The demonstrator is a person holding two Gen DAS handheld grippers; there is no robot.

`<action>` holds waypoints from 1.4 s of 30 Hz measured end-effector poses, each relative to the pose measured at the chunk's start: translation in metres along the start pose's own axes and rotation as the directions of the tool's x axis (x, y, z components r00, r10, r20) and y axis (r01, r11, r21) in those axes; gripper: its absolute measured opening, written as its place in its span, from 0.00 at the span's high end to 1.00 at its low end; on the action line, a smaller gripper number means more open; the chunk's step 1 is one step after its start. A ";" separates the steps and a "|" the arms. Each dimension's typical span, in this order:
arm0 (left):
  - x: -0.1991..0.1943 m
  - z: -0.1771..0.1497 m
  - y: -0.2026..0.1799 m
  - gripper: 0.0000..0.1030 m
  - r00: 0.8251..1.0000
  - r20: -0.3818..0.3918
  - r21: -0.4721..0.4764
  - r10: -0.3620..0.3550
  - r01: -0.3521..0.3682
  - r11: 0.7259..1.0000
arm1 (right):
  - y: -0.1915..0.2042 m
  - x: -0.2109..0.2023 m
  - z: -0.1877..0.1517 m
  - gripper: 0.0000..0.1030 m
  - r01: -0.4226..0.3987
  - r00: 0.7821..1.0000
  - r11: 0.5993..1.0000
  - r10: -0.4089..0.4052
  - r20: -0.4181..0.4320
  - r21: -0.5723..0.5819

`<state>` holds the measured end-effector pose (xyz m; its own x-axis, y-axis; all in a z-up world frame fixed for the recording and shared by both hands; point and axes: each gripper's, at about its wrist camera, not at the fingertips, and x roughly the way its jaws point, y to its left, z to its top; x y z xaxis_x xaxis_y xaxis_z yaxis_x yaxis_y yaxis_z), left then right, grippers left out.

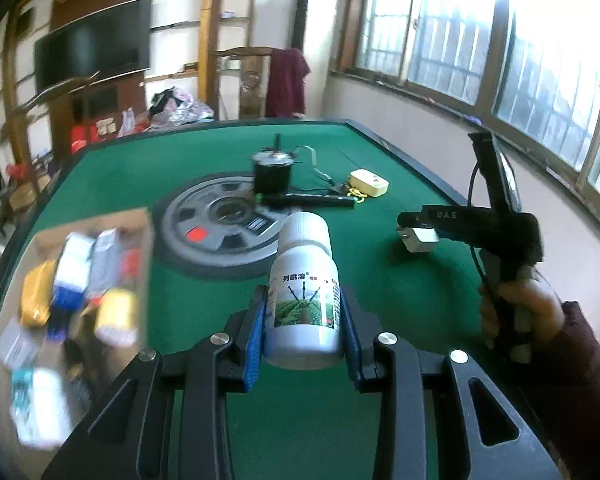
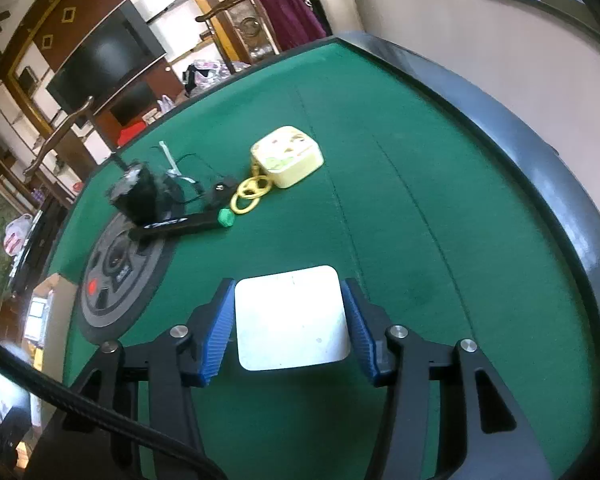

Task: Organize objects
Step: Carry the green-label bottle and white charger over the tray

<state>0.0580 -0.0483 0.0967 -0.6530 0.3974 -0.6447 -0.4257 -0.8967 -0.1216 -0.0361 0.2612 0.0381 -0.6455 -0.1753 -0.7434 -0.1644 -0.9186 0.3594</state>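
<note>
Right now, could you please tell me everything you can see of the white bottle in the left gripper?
The white bottle looks like plastic, with a tall white cap and a printed label showing a green field and Chinese characters. The left gripper is clamped on it, a blue pad pressing each side of its body. It is held above the green table, cap pointing away from the camera and tilted slightly left. Nothing else touches it.

On the green felt table point(image 1: 204, 152) there are one white labelled plastic bottle point(image 1: 303, 296), one white square adapter block point(image 2: 291, 318), one cream rectangular socket box point(image 2: 288, 156), one black boxy motor point(image 1: 271, 174), one black tube with a green cap point(image 2: 180, 225), two yellow rings point(image 2: 250, 196) and one grey round centre disc point(image 1: 220, 226).
</note>
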 end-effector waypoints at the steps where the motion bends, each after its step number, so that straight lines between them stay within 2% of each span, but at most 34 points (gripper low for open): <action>1: -0.006 -0.004 0.006 0.72 1.000 0.005 -0.012 0.005 -0.005 1.000 | 0.004 -0.001 -0.002 0.51 -0.002 1.000 1.000 0.002 -0.001 -0.011; 4: -0.026 -0.016 0.031 0.72 0.999 0.018 -0.047 0.035 -0.034 0.998 | 0.019 -0.011 -0.013 0.53 -0.024 1.000 0.999 0.024 0.003 -0.035; 8: -0.047 -0.033 0.067 0.72 0.994 0.033 -0.099 0.106 -0.102 0.990 | 0.043 -0.021 -0.030 0.53 -0.109 0.994 0.993 0.108 -0.023 -0.039; 14: -0.062 -0.063 0.117 0.72 0.984 0.012 -0.203 0.177 -0.170 0.964 | 0.099 -0.033 -0.051 0.53 -0.241 0.969 0.967 0.235 -0.077 -0.081; 16: -0.061 -0.072 0.128 0.72 0.983 -0.008 -0.236 0.181 -0.178 0.955 | 0.118 -0.036 -0.058 0.53 -0.278 0.958 0.955 0.268 -0.100 -0.099; 24: -0.046 -0.094 0.149 0.72 0.991 -0.068 -0.298 0.116 -0.131 0.946 | 0.208 -0.030 -0.086 0.53 -0.411 0.901 0.896 0.372 -0.221 -0.167; 26: -0.041 -0.097 0.153 0.72 0.991 -0.084 -0.309 0.104 -0.125 0.943 | 0.224 -0.023 -0.092 0.53 -0.428 0.890 0.887 0.381 -0.251 -0.172; 28: -0.041 -0.099 0.152 0.72 0.989 -0.082 -0.294 0.122 -0.141 0.945 | 0.241 -0.016 -0.098 0.53 -0.443 0.879 0.878 0.386 -0.279 -0.180; 33: -0.038 -0.101 0.152 0.72 0.985 -0.083 -0.267 0.149 -0.166 0.949 | 0.277 0.001 -0.113 0.53 -0.442 0.872 0.871 0.362 -0.329 -0.214; 36: -0.038 -0.103 0.149 0.72 0.983 -0.075 -0.242 0.168 -0.182 0.953 | 0.294 0.013 -0.119 0.53 -0.422 0.879 0.872 0.326 -0.347 -0.249; 42: -0.042 -0.104 0.150 0.72 0.985 -0.051 -0.249 0.166 -0.173 0.953 | 0.313 0.031 -0.125 0.53 -0.377 0.897 0.873 0.260 -0.357 -0.310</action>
<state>0.0867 -0.2197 0.0270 -0.6814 0.2329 -0.6939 -0.1365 -0.9718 -0.1922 -0.0138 -0.0763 0.0572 -0.3556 -0.5229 -0.7747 0.3311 -0.8456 0.4187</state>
